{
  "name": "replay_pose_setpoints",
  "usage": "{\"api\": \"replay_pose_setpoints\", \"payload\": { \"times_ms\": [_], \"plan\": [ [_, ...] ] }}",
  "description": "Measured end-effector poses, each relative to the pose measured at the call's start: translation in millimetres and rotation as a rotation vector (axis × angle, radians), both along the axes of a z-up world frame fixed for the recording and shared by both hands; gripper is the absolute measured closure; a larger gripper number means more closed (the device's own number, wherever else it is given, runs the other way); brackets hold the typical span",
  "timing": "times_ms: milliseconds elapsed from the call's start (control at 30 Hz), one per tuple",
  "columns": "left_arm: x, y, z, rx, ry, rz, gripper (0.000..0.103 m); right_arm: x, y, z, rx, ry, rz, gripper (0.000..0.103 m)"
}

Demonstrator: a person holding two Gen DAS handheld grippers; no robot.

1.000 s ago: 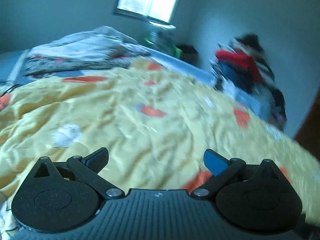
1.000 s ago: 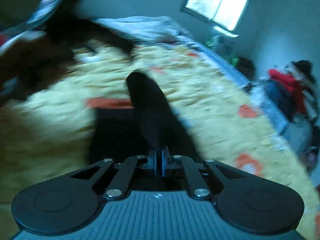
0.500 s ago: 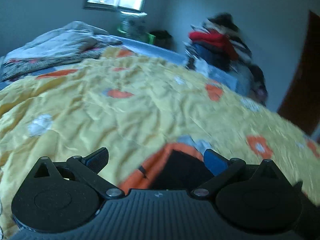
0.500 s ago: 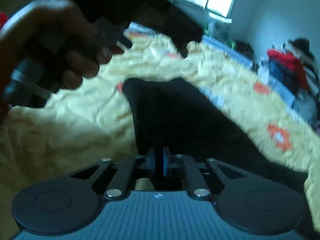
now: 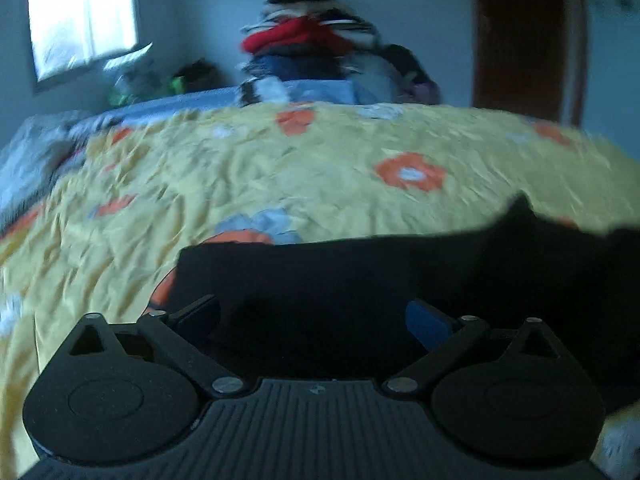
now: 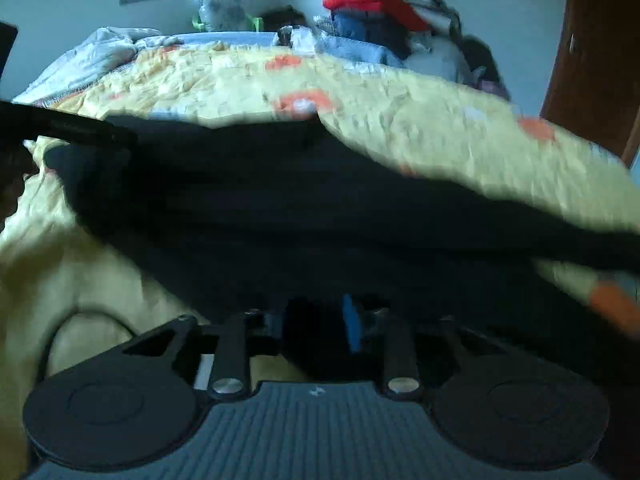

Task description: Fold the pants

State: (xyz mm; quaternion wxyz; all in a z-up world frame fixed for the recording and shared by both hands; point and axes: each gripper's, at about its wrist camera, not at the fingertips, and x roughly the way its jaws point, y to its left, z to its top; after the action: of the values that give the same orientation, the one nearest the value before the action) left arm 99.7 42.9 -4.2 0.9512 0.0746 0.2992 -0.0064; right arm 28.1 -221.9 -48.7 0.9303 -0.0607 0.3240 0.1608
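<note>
A bed filled the room, covered by a yellow quilt (image 5: pixel 280 168) with orange flowers. Daylight came through a window (image 5: pixel 82 18) at far left. A clothes pile (image 6: pixel 384 12) stood beyond the bed, a brown door (image 5: pixel 524 36) at far right.

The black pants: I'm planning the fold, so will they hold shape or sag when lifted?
The black pants will probably sag: they lie limp on the yellow bedspread. They look light, thin cloth. They may drag on its wrinkles rather than slide.
</note>
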Motion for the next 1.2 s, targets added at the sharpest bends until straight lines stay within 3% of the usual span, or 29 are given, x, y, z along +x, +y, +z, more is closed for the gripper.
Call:
{"api": "replay_pose_setpoints", "payload": {
  "times_ms": [100,167,333,467,633,767,933,1000,1033,1067,1200],
  "plan": [
    [-18,-21,8,0.018,-0.106,-0.101,0.002,-14,-24,7,0.090,0.006,0.010,0.071],
    [-24,-39,13,0.027,-0.146,-0.194,0.001,-12,-52,18,0.136,-0.032,-0.091,0.071],
    [-20,-82,7,-0.031,-0.073,-0.439,0.001,17,-133,44,0.149,-0.148,-0.408,0.069],
    [-22,-113,-17,-0.007,-0.066,-0.549,0.006,64,-200,53,0.237,-0.169,-0.572,0.041],
    [-23,-139,-45,0.063,-0.049,-0.622,0.022,113,-266,43,0.329,-0.126,-0.737,0.041],
    [-15,-145,-54,0.067,-0.023,-0.633,0.037,159,-286,25,0.278,-0.017,-0.824,0.041],
    [-7,-143,-53,0.048,-0.017,-0.626,0.065,191,-294,0,0.240,0.090,-0.890,0.035],
    [-6,-141,-51,0.027,-0.013,-0.637,0.076,197,-293,-4,0.190,0.066,-0.877,0.059],
    [-6,-140,-51,0.018,-0.009,-0.643,0.081,195,-291,-3,0.163,0.049,-0.876,0.086],
    [-6,-139,-51,0.009,-0.009,-0.648,0.082,190,-292,0,0.166,0.024,-0.875,0.094],
    [-5,-135,-51,-0.020,-0.014,-0.631,0.086,150,-300,23,0.305,-0.162,-0.863,0.097]
  ]
}}
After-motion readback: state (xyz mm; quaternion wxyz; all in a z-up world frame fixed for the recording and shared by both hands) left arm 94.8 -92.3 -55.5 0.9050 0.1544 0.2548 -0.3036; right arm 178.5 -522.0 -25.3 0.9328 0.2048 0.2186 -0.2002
